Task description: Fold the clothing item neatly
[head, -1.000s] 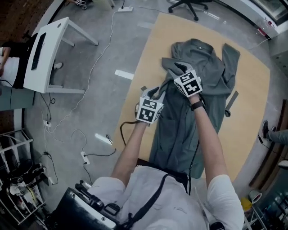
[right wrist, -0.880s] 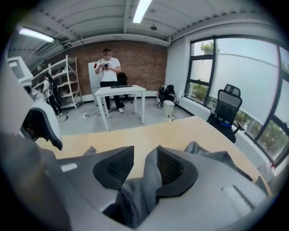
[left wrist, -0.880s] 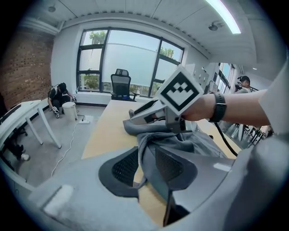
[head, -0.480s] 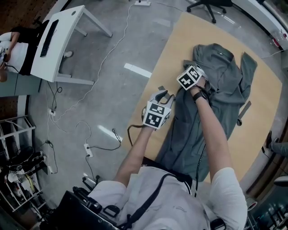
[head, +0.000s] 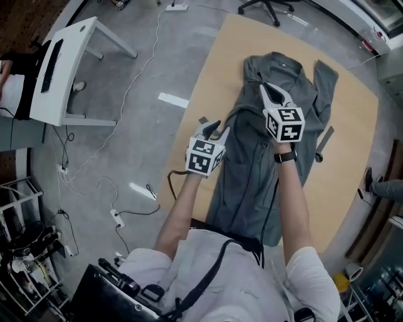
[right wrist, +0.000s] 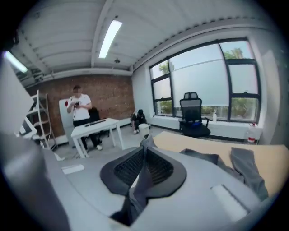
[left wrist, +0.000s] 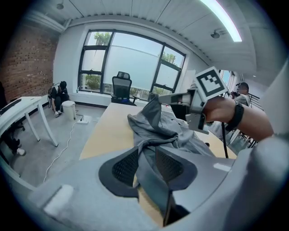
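Observation:
A grey shirt (head: 264, 157) lies lengthwise on the wooden table (head: 208, 82), collar at the far end. My left gripper (head: 213, 131) is at the shirt's left edge, shut on a fold of its fabric (left wrist: 149, 135) that runs up between the pads. My right gripper (head: 272, 93) is farther up, near the shoulder. Its jaws have just been closing and are now shut on a pinch of the same grey fabric (right wrist: 145, 144). In the left gripper view the right gripper (left wrist: 159, 100) holds a raised peak of cloth above the table.
A white desk (head: 63, 69) stands on the floor to the left, with cables (head: 135, 82) trailing beside it. An office chair (head: 264, 6) is beyond the table's far end. A small dark strip (head: 322, 146) lies on the table right of the shirt. A person (right wrist: 81, 113) stands by the desk.
My right gripper has risen off the shirt's left shoulder and turned, lifting a pinch of fabric. The left gripper has kept its hold at the shirt's left edge.

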`<action>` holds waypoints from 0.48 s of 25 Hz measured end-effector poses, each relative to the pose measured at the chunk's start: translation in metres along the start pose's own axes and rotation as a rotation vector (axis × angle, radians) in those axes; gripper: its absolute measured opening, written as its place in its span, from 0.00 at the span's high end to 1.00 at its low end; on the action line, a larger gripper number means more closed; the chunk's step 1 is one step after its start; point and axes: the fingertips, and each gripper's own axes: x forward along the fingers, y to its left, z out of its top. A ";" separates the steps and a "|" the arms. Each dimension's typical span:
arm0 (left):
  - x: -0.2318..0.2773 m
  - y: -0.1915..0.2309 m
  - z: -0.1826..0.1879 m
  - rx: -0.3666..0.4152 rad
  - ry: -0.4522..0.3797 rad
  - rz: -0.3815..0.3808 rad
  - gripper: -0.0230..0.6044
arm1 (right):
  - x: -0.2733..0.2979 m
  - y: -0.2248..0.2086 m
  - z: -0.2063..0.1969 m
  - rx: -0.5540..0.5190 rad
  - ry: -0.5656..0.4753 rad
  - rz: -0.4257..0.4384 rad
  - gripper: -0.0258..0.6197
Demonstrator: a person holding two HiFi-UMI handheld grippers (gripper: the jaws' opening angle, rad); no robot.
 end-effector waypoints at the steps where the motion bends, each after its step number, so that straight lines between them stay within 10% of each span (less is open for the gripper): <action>1: 0.002 -0.006 0.002 0.000 -0.003 -0.005 0.77 | -0.022 -0.015 0.008 0.057 -0.050 -0.029 0.91; 12: 0.036 -0.073 0.008 0.034 0.024 -0.078 0.77 | -0.196 -0.178 -0.063 0.430 -0.227 -0.375 0.91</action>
